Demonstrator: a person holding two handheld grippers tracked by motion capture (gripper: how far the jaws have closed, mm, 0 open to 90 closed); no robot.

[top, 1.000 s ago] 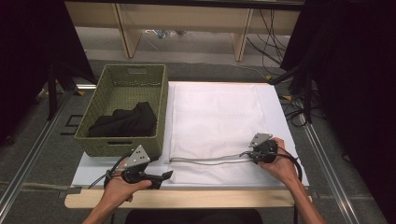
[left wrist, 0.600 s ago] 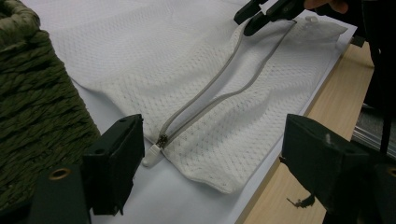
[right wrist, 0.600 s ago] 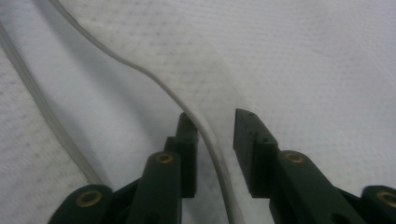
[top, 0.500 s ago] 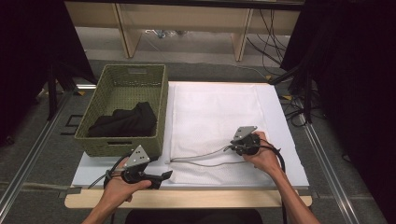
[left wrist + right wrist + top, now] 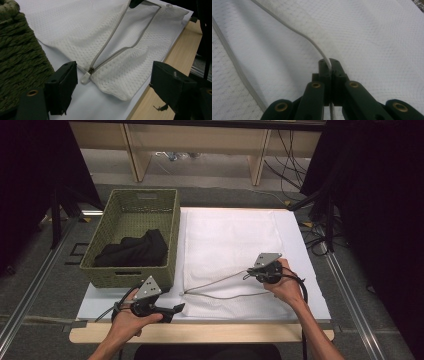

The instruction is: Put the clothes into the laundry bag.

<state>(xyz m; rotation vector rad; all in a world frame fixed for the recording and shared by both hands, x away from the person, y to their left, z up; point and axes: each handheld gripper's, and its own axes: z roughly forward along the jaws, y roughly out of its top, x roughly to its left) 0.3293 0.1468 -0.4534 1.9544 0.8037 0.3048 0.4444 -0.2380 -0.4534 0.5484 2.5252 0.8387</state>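
Since the earlier frame the right gripper has moved left and up over the mesh bag, dragging one zipper edge w/ it, so the bag mouth now gapes into a long wedge; its jaws have just been closing, w/ that edge between them. Left gripper hasn't budged.

High view: bag lies flat on a white sheet on the desk, just right of a green basket w/ a black cloth inside. Left gripper rests at the desk's near edge, in front of the basket, jaws pointing right toward the bag's near-left corner, where the zipper pull sits. Right gripper is held over the bag's near-right part, pinching the upper zipper edge.

Left gripper view: left jaws stand wide apart, nothing between them. Zipper pull lies just ahead, nearer the left-hand jaw, not touching. Zipper edges run away from it in a V; basket wall at left.

Right gripper view: right jaws are closed tight on the zipper edge, which runs up and left from the tips over the mesh.
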